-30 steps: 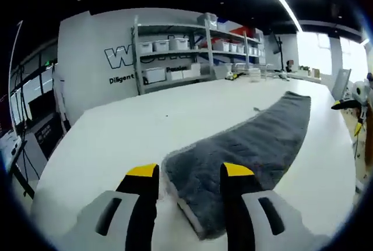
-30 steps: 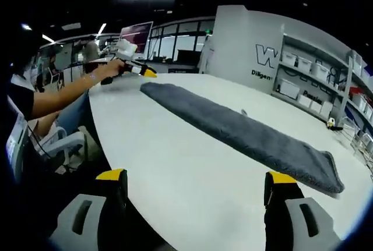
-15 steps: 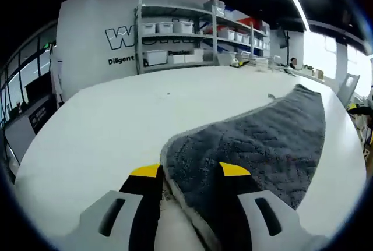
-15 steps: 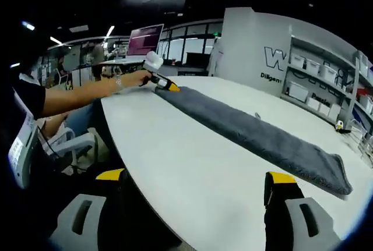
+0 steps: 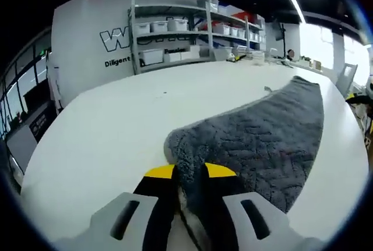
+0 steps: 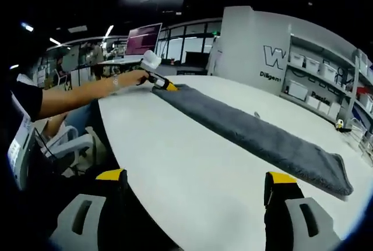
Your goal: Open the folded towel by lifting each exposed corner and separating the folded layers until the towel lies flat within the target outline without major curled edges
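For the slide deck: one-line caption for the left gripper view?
Left tongs shut on the near corner of the folded gray towel lying on the white table.

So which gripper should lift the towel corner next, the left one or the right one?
Probably the left. The left gripper is already closed on the near corner of the grey towel. The right gripper is open, off the edge of the white table and away from the towel.

Lab workspace: bin-stocked shelving (image 5: 175, 35), monitor (image 6: 143, 38), white worktable (image 6: 192, 163).
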Available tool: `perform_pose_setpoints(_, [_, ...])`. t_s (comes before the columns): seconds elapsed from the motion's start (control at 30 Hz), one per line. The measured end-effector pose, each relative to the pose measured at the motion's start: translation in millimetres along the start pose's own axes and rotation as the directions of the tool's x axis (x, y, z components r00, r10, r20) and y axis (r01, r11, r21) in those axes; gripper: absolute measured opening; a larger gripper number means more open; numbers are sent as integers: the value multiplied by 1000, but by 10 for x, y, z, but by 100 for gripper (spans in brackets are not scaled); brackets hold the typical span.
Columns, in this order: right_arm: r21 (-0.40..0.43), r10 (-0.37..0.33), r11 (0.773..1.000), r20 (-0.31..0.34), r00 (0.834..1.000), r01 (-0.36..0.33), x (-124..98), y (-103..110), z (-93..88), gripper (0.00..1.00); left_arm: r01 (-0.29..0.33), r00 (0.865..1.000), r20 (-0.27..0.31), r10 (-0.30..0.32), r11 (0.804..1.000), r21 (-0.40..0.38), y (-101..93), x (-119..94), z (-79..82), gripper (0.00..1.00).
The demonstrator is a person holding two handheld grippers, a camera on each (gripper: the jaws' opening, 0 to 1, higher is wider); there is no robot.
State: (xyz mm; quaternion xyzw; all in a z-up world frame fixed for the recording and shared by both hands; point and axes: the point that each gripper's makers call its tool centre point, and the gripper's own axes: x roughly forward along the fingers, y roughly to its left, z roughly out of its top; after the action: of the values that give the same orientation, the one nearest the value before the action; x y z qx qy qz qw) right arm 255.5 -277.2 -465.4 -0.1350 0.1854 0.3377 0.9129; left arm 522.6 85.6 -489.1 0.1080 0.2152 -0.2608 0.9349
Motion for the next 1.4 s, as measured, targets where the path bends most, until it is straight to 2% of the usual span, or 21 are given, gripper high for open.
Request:
perform_pose_setpoints(0.3, [27, -9, 1000, 11, 1000, 9, 82, -84, 32, 99, -31, 999, -40, 32, 999, 41, 134, -122, -67, 16])
perform_pose_setpoints(0.57, [58, -35, 998, 19, 999, 34, 128, -211, 22, 99, -102, 992, -69, 107, 992, 70, 398, -272, -159, 17])
perform_pose_setpoints(0.97, [51, -52, 997, 25, 998, 51, 125, -269, 94, 99, -191, 979, -64, 192, 981, 18, 781, -396, -260, 18])
perform_pose_setpoints(1.4, [45, -57, 997, 10, 998, 56, 162, -306, 112, 99, -270, 961, -68, 269, 963, -12, 1030, -542, -358, 18])
